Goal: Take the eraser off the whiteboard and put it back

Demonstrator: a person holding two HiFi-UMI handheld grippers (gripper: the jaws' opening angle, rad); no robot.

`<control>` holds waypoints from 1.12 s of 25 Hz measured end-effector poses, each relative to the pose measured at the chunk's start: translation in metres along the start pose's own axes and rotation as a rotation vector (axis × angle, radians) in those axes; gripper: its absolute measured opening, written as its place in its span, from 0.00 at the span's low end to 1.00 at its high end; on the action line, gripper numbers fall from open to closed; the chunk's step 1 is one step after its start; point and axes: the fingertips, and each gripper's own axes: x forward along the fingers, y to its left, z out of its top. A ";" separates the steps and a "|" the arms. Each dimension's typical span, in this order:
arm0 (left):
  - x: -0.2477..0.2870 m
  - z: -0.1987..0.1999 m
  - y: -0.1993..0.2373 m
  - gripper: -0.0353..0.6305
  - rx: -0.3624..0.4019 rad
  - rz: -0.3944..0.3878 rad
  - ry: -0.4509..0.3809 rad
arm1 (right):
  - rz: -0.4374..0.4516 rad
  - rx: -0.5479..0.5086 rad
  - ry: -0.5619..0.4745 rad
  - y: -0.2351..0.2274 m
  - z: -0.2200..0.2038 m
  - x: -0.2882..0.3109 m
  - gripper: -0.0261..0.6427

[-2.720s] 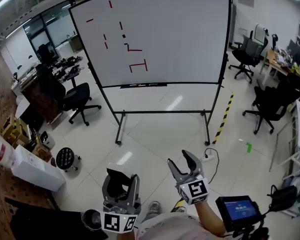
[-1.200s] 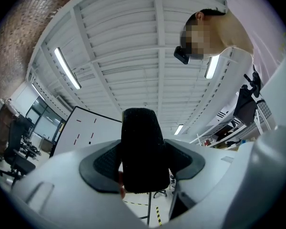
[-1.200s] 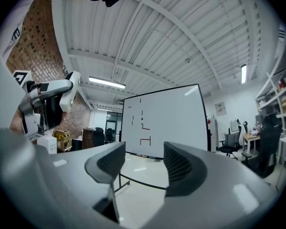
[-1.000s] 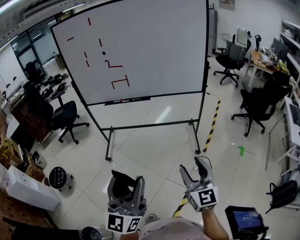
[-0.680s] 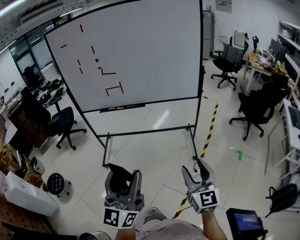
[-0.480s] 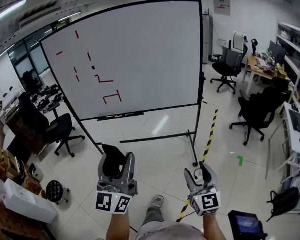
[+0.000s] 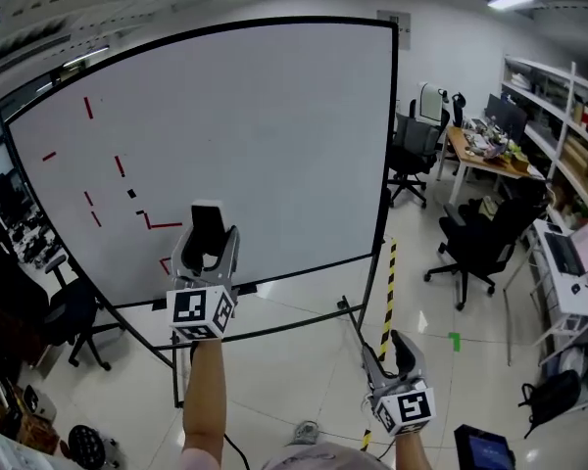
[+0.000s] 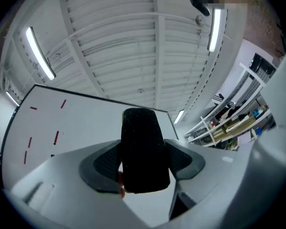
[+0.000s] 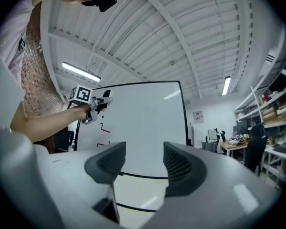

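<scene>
The whiteboard on its wheeled stand fills the head view, with red marks and a small black spot at its left. My left gripper is raised in front of the board's lower left, shut on the black eraser. In the left gripper view the eraser stands upright between the jaws, with the whiteboard behind it. My right gripper hangs low near the floor, open and empty. In the right gripper view its pads stand apart, facing the whiteboard and the raised left gripper.
Black office chairs and a cluttered desk stand to the right, with shelves along the right wall. A yellow-black floor tape runs by the board's right leg. Another chair is at the left.
The person has walked up to the whiteboard. The left gripper has risen with the eraser from waist height to the board's lower left. The right gripper stays low and open.
</scene>
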 end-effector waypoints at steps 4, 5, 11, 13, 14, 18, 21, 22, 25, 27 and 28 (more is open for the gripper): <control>0.085 -0.077 0.051 0.47 0.170 0.055 0.122 | -0.003 0.009 0.071 0.005 -0.019 0.053 0.40; 0.101 -0.092 0.063 0.47 0.207 0.068 0.150 | -0.010 0.014 0.087 0.005 -0.024 0.064 0.40; 0.151 -0.149 0.095 0.48 0.321 0.077 0.217 | -0.050 -0.020 0.178 0.000 -0.047 0.115 0.40; 0.158 -0.156 0.097 0.48 0.374 0.079 0.227 | -0.043 -0.024 0.190 0.000 -0.049 0.128 0.40; 0.161 -0.159 0.097 0.48 0.391 0.076 0.230 | -0.039 -0.023 0.193 0.001 -0.050 0.134 0.40; 0.171 -0.175 0.099 0.48 0.418 0.050 0.251 | -0.010 -0.025 0.209 0.014 -0.058 0.152 0.39; 0.176 -0.188 0.108 0.48 0.453 0.063 0.278 | 0.011 -0.027 0.216 0.018 -0.064 0.165 0.38; 0.177 -0.192 0.109 0.48 0.467 0.065 0.285 | 0.013 -0.026 0.216 0.018 -0.065 0.167 0.38; 0.177 -0.199 0.110 0.48 0.520 0.068 0.268 | 0.017 -0.021 0.218 0.019 -0.068 0.170 0.38; 0.177 -0.200 0.109 0.47 0.554 0.073 0.245 | 0.020 -0.025 0.220 0.020 -0.069 0.172 0.38; 0.177 -0.200 0.109 0.48 0.571 0.075 0.234 | 0.022 -0.028 0.221 0.020 -0.069 0.173 0.38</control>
